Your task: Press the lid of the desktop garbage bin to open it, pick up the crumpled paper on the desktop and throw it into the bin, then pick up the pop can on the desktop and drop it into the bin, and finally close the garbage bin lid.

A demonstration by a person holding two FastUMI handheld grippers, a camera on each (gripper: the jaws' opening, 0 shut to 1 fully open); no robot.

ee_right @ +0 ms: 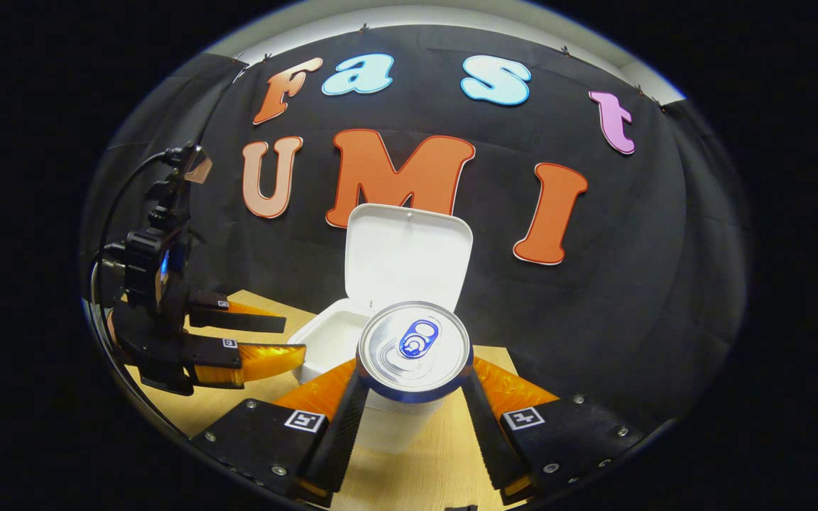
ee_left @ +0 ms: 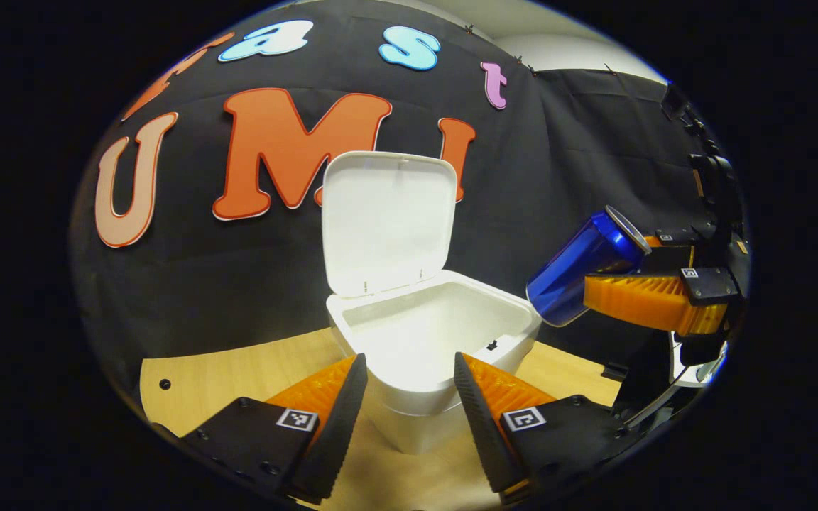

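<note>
In the right gripper view, the thing nearest the camera is the can [ee_right: 415,350], seen end-on with its pull tab facing the lens; the right claw [ee_right: 415,397] is clenched on it, one finger pressing at each side, so the can lies along the fingers. Just behind it, at about 12 o'clock, stands the white bin [ee_right: 324,341] on the wooden tabletop [ee_right: 444,461], with its lid [ee_right: 409,255] raised upright at the back, so the mouth is free to receive things. In the left gripper view the same can [ee_left: 583,266] hangs in the air at 3 o'clock from the bin [ee_left: 430,333], tilted with its bottom end lower and pointing toward the bin, close to the rim but not yet over the opening. I judge this tilt prepares the can to slide in bottom first. The left claw [ee_left: 409,411] is released, its fingers spread with nothing between them, waiting low in front of the bin, probably to press the lid [ee_left: 388,220] down afterwards. I cannot tell if the paper lies inside; the interior looks plain white.
</note>
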